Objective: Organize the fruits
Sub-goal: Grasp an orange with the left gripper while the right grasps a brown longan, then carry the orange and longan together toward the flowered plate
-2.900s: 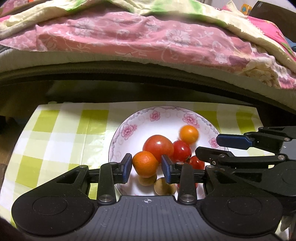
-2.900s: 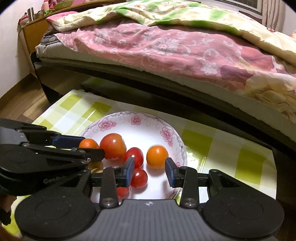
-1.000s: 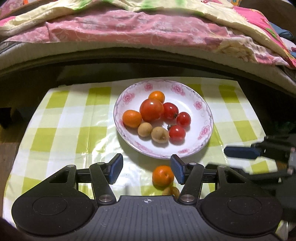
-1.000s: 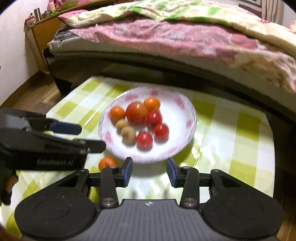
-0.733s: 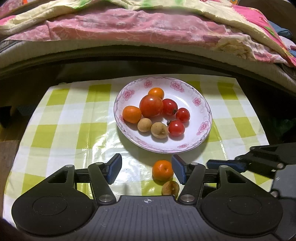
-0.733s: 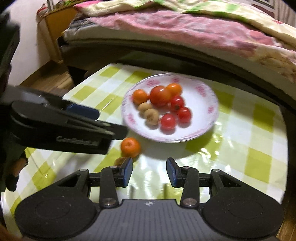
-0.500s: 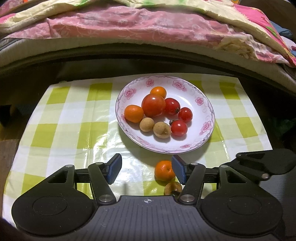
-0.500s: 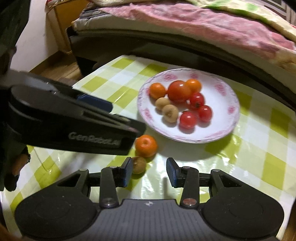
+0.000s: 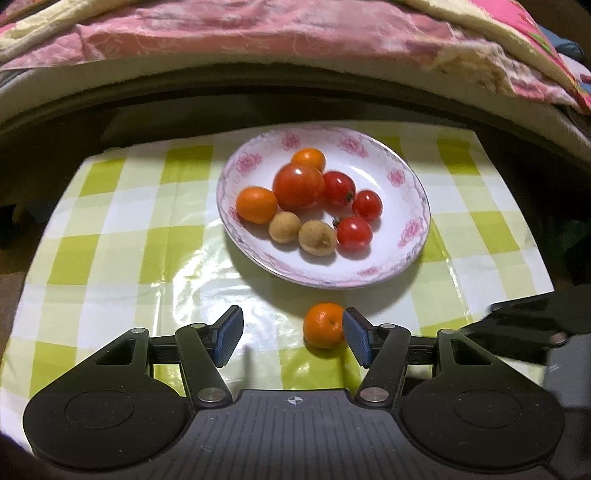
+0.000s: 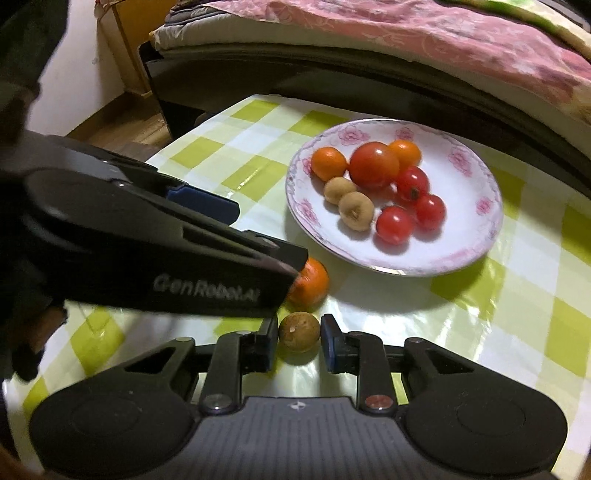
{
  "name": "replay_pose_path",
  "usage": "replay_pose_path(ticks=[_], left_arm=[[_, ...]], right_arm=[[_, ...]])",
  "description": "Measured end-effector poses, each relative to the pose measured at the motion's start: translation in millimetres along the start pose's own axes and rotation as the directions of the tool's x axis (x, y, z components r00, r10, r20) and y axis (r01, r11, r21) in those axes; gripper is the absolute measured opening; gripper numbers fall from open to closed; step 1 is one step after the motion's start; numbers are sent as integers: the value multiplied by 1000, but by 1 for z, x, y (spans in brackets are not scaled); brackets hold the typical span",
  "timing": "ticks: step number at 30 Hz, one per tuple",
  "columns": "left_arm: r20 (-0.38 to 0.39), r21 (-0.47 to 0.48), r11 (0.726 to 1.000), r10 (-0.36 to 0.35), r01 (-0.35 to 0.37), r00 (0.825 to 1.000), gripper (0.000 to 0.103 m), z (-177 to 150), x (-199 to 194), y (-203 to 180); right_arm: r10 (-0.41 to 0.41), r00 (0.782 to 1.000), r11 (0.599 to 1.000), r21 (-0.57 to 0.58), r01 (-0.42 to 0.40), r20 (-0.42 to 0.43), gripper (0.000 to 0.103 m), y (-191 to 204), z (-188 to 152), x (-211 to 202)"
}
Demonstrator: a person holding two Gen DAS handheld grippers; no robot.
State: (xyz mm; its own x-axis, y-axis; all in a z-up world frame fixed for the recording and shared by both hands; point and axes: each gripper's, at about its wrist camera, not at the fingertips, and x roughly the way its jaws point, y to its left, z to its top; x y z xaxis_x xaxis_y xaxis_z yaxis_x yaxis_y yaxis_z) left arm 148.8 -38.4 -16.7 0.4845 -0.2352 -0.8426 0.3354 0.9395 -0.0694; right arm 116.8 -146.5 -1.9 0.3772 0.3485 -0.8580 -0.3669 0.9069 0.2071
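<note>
Right tool [image 10: 298, 345] wide around brown longan [image 10: 299, 331], perhaps untouched, stem-scar up

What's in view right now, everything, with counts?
plate: 1, white with pink flowers, on the tablecloth, holds eight fruits
large tomato: 1, red, plate centre
cherry tomatoes: 3, red, plate's right part
small oranges: 2 on plate, orange, left and far side
longans: 2 on plate, tan, near side
loose orange: 1, on cloth before the plate
loose longan: 1, tan, on cloth
tablecloth: 1, green and white check
bed quilt: pink, behind
left gripper: open, orange by its right finger
right gripper: open around loose longan
</note>
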Motion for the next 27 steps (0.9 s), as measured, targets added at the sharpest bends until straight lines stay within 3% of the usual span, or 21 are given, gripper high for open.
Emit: replay_pose_path(ticks=[7,11,27], left_arm=[[-14,41,999,-17,18,1000,64,-4,16,-12],[-18,62,998,-11,13,1000,51,-3,21,-18],[-18,78,997,-9,11,1000,40,-12,20,-22]], right_arm=[[-56,998,996,68,57,-14,29,-25,-18,-20],[-70,997,995,75,71,-28,29,-31,-20,-19],[-80,996,993,80,82,-27,29,-39,-22,-20]])
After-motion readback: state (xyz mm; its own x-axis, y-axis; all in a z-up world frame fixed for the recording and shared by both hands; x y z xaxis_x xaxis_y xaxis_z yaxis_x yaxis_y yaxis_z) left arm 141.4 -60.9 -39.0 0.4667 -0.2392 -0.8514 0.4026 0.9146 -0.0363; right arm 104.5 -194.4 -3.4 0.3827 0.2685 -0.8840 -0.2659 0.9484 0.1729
